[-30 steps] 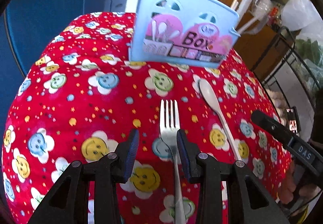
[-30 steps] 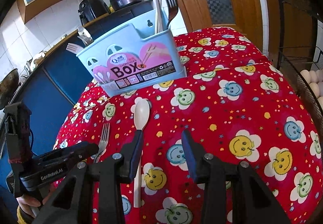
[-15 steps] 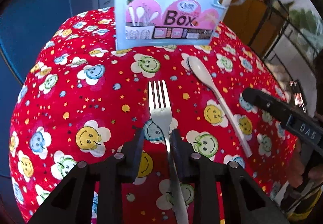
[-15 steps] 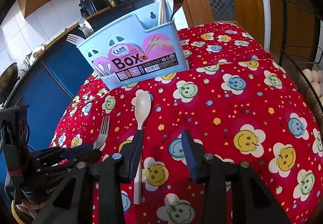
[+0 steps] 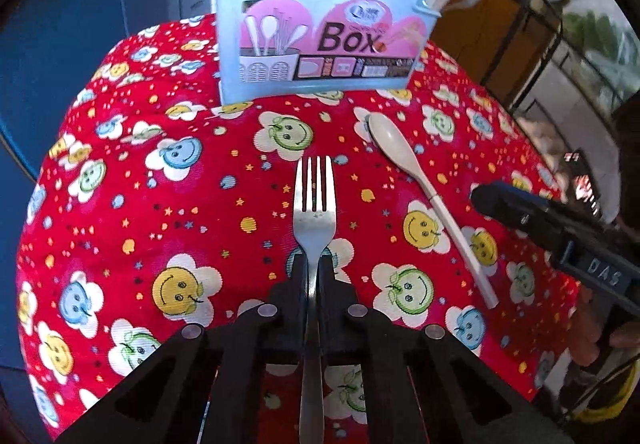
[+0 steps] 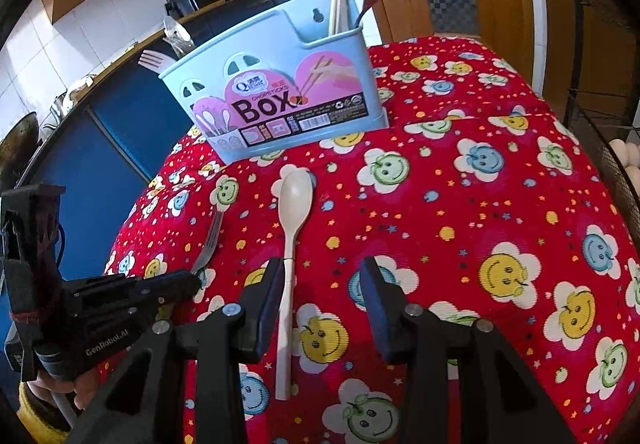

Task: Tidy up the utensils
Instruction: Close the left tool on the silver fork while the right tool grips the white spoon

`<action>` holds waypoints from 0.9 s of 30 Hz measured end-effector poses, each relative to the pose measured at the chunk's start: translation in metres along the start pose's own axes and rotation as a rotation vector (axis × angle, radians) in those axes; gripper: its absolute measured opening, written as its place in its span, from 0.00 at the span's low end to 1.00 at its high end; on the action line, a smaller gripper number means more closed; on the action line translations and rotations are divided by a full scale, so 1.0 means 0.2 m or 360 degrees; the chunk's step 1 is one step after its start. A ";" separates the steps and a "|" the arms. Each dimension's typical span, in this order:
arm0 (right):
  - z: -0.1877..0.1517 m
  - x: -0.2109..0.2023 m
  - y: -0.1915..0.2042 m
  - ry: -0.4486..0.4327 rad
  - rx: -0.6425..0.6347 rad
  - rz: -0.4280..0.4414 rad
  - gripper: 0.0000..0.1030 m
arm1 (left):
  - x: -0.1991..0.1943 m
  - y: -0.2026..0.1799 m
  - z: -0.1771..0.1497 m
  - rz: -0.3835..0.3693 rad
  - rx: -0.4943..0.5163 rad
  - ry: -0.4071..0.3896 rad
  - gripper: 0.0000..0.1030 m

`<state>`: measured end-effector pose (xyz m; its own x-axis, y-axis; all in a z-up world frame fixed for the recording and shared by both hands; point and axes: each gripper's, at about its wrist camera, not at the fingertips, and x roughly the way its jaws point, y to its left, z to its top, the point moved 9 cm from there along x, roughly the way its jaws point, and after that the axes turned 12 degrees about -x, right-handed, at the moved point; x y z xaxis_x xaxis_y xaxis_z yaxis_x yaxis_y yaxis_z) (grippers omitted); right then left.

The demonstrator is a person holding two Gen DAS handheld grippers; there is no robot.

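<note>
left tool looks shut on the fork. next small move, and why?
Probably lift the fork clear of the cloth toward the blue box. The left tool is clamped on its neck, while the right tool is open beside the spoon.

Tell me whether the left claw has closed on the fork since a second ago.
Yes. The left claw was open astride the fork; now it is shut on the fork's neck. The spoon beside it lies unmoved on the tablecloth.

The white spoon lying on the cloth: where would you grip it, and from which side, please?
Grip the white spoon at its slim straight handle, from above, fingers on either side of it. It lies flat, handle towards the open right gripper, bowl towards the blue box.
</note>
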<state>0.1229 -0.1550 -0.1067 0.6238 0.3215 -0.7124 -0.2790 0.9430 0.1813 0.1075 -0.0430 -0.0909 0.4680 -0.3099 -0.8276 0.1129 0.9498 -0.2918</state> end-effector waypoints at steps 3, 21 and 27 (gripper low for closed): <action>0.01 0.03 0.03 0.0044 -0.0024 0.0025 0.41 | -0.02 0.02 0.01 -0.0041 -0.0046 -0.0029 0.05; 0.04 0.23 0.16 0.0387 -0.0292 -0.0014 0.41 | -0.24 0.08 0.12 -0.0227 -0.0221 -0.0333 0.05; 0.05 0.26 0.14 0.0401 -0.0354 -0.0086 0.12 | -0.30 0.09 0.15 -0.0261 -0.0242 -0.0398 0.05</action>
<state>0.1536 -0.1107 -0.1317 0.4495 0.2141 -0.8672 -0.4204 0.9073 0.0060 0.1082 -0.0065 -0.0315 0.6570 -0.4202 -0.6259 0.0814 0.8649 -0.4953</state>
